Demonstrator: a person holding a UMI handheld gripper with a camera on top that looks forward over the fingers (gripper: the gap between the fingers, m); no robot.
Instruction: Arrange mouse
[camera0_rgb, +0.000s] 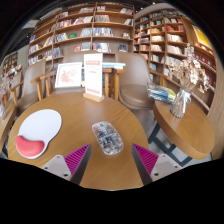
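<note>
A grey and silver mouse (107, 137) lies on the round wooden table (70, 115), just ahead of my fingers and roughly midway between them. A white mouse mat with a red wrist rest (38, 133) lies to its left near the table's left edge. My gripper (111, 160) is open and empty. Its pink pads (76, 157) stand wide apart, short of the mouse, touching nothing.
A white upright sign (93, 76) stands at the far side of the table. A second wooden table (186, 125) with a vase and papers is to the right. Chairs (134, 82) and bookshelves (85, 30) stand behind.
</note>
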